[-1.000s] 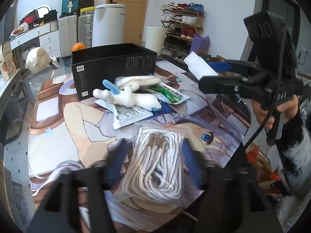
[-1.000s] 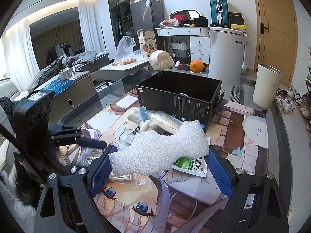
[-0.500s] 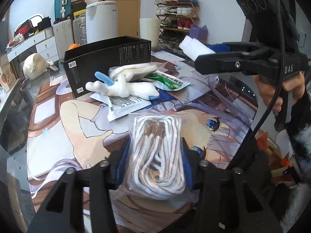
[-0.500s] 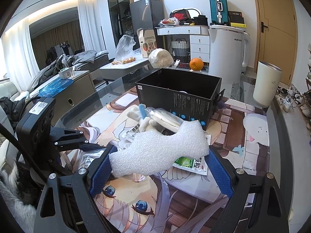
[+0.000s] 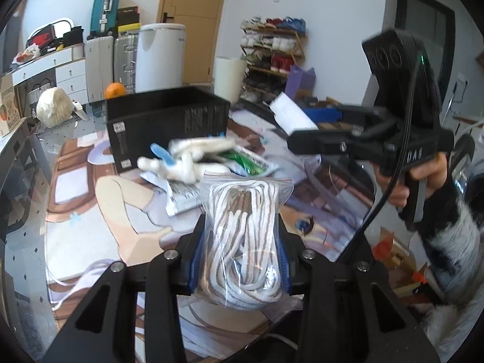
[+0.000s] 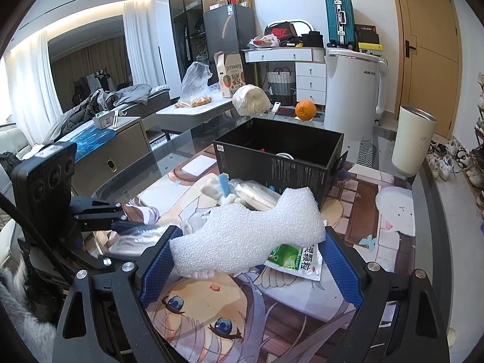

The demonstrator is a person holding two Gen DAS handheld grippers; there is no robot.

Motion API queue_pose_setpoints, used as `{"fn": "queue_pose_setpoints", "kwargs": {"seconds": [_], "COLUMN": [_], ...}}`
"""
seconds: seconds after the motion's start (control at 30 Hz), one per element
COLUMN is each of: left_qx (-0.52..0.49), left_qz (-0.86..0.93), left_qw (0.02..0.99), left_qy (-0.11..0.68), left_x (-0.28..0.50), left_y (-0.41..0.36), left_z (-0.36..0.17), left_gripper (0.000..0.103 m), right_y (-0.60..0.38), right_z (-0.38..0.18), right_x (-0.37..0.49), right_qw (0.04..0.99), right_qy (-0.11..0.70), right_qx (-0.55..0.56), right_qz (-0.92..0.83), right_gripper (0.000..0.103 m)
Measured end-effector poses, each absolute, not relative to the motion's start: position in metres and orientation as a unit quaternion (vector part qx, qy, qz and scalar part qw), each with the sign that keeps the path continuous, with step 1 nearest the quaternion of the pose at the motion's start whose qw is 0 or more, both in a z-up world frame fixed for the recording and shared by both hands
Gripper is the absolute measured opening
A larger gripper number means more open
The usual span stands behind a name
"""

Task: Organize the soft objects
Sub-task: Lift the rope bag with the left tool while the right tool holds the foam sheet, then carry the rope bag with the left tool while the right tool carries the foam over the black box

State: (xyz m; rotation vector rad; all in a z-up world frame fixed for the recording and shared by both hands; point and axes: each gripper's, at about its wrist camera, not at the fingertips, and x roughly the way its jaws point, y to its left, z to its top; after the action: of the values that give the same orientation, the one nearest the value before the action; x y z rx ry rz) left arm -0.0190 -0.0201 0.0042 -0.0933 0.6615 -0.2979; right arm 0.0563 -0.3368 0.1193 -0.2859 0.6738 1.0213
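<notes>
- The table carries a printed anime mat across its top, and the loose items lie on that mat.
- An open black box stands upright toward the far side of the mat; in the left wrist view it sits behind the pile of soft things.
- An orange rests beyond the box, near a white appliance.
- The right gripper is clamped on a white foam piece, its blue pads pressing both ends, the foam held in the air above the mat.
- The left gripper is closed tight on a clear bag of white cord, which bulges up between the blue pads.
- A white plush toy with a blue part lies just in front of the box, touching a clear packet.
- A green sachet lies flat on the mat under the foam piece.
</notes>
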Motion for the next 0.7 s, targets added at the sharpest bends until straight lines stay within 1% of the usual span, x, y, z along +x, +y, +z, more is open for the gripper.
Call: {"fn": "queue_pose_setpoints", "kwargs": {"seconds": [0.4,0.7], "left_qx": [-0.076,-0.058], "left_qz": [-0.082,-0.058], "left_qw": [0.958,0.967], "left_qy": [0.264,0.243], "left_x": [0.004,0.026], "left_y": [0.010,0.017], "left_z": [0.034,0.053], "left_gripper": [0.038,0.039], "right_y": [-0.330,-0.322], "right_z": [0.131,0.143], "right_x": [0.067,0.082], "right_qw": [0.818,0.829], "right_qy": [0.296,0.282], "right_qx": [-0.137,-0.144], "right_qz": [0.474,0.461], "right_gripper": [0.092,0.092]}}
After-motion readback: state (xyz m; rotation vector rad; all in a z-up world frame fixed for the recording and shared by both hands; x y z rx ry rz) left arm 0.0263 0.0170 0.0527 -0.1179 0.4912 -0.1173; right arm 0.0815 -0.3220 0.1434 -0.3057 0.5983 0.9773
